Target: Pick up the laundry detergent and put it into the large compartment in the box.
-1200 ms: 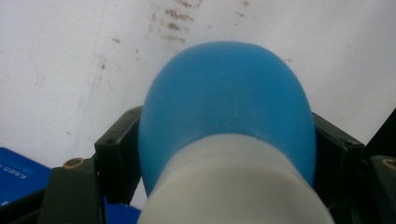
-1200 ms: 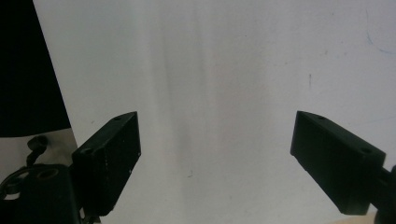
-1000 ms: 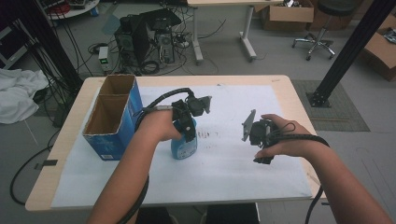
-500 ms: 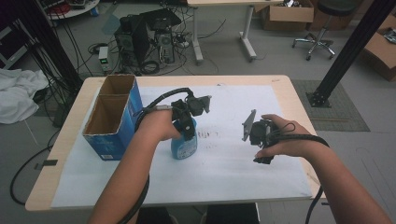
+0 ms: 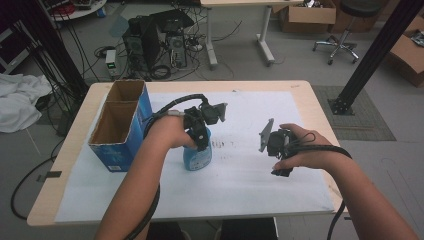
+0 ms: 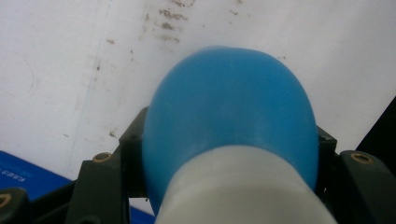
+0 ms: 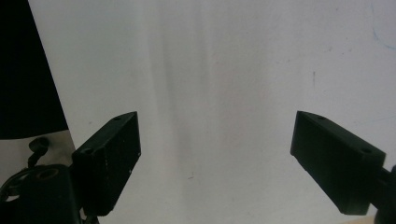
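Two hand-held black two-jaw grippers are at work over a white paper sheet (image 5: 240,185) that covers a pale wooden table (image 5: 310,100).

Item one: left gripper (image 5: 199,140). Its jaws are clamped on either side of a blue plastic bottle with a white neck band (image 6: 231,126), which stands upright on the sheet. In the left gripper view the rounded blue shoulder bulges up between the jaws, with a black pad tight against each flank. Judged purpose: a grip high on the body, just under the neck, keeps the bottle upright and balanced for a lift. Against the earlier frames the hand is where it was, but the jaws have just been closing, and the bottle sits between them now as then.

Item two: right gripper (image 5: 272,142). Its jaws stand wide apart with nothing between them; beyond them lies bare white paper. The gripper hangs above the sheet, well apart from the bottle and to the far side of it from the box. Judged purpose: it waits clear of the left hand's work. It shows no change from the earlier frames.

Item three: blue cardboard box with two open brown compartments (image 5: 122,125). It stands near the left gripper's jaws, on their outer side, and is a likely destination for the bottle. Unmoved since the earlier frames.
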